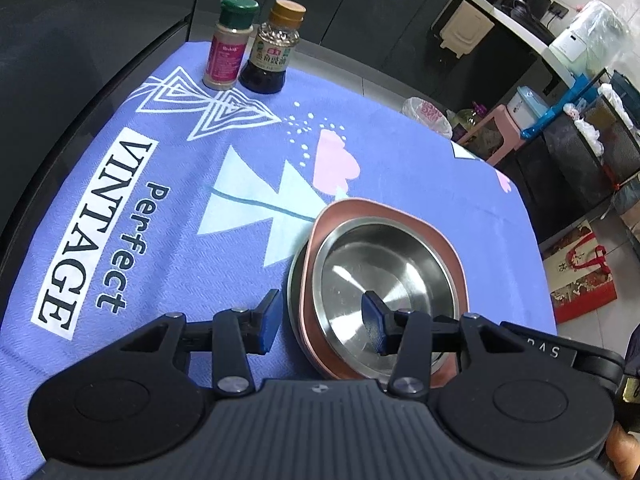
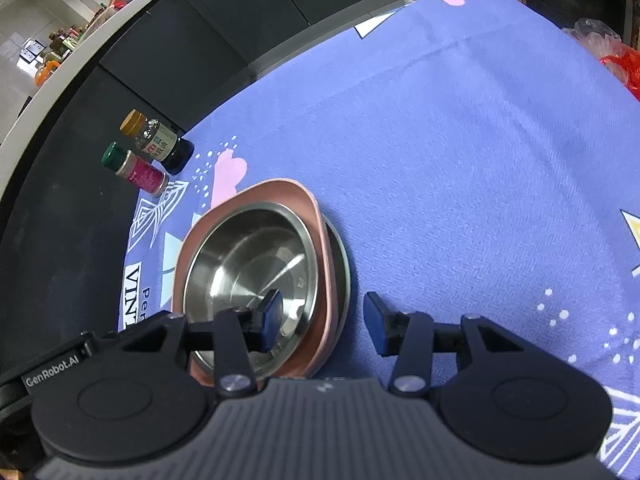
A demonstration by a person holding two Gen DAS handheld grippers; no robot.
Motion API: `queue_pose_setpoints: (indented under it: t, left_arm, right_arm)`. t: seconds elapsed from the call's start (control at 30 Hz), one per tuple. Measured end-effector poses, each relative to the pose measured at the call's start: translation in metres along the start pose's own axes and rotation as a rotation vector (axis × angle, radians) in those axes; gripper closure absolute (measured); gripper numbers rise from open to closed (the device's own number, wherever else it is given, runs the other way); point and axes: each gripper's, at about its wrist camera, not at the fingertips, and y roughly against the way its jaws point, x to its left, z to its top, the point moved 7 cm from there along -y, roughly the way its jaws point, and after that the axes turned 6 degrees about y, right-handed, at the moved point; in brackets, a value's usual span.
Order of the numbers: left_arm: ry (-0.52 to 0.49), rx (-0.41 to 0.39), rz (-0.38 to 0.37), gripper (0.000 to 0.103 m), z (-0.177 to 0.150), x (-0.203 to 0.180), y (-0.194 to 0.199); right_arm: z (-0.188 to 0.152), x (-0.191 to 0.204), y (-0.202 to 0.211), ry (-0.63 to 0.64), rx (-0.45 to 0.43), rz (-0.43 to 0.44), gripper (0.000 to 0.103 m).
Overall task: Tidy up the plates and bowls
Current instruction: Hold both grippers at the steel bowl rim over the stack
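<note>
A steel bowl (image 1: 380, 256) (image 2: 248, 256) sits in a pink square plate (image 1: 400, 210) (image 2: 280, 188), which rests on a steel plate (image 1: 294, 276) (image 2: 344, 264). The stack stands on the blue printed tablecloth (image 1: 160, 200) (image 2: 480, 140). My left gripper (image 1: 320, 322) is open and straddles the stack's near rim, with one finger over the cloth and the other over the bowl. My right gripper (image 2: 324, 320) is open and straddles the opposite rim the same way. No pad presses on the dishes.
A green-capped spice jar (image 1: 228, 48) (image 2: 140, 168) and a gold-capped sauce bottle (image 1: 274, 48) (image 2: 160, 140) stand at the table's far corner. Dark cabinets run behind the table. Bags and boxes (image 1: 580, 272) crowd the floor beyond the table's edge.
</note>
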Motion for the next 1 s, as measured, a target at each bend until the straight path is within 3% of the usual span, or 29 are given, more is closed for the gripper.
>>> queue_pose_setpoints:
  t: [0.33, 0.43, 0.47, 0.53, 0.67, 1.0]
  left_arm:
    - [-0.014, 0.052, 0.015, 0.062, -0.006, -0.002, -0.018]
    - [-0.023, 0.08, 0.019, 0.061, -0.012, -0.003, -0.027]
    - [-0.04, 0.075, 0.026, 0.062, -0.013, -0.004, -0.028]
    - [-0.073, 0.054, 0.043, 0.063, -0.015, -0.007, -0.027]
    - [-0.122, -0.009, 0.057, 0.063, -0.014, -0.014, -0.016]
    - [-0.147, -0.098, 0.028, 0.063, -0.011, -0.032, 0.022]
  right_arm:
    - [0.001, 0.003, -0.007, 0.021, -0.016, 0.004, 0.0]
    - [0.001, 0.009, -0.01, 0.088, -0.034, -0.018, 0.0]
    - [0.0, 0.013, -0.011, 0.139, -0.038, -0.04, 0.0]
    - [-0.003, 0.018, -0.012, 0.195, -0.055, -0.085, 0.01]
    - [-0.003, 0.018, -0.007, 0.198, -0.084, -0.101, 0.026]
    - [-0.001, 0.028, 0.034, 0.209, -0.165, -0.069, 0.026]
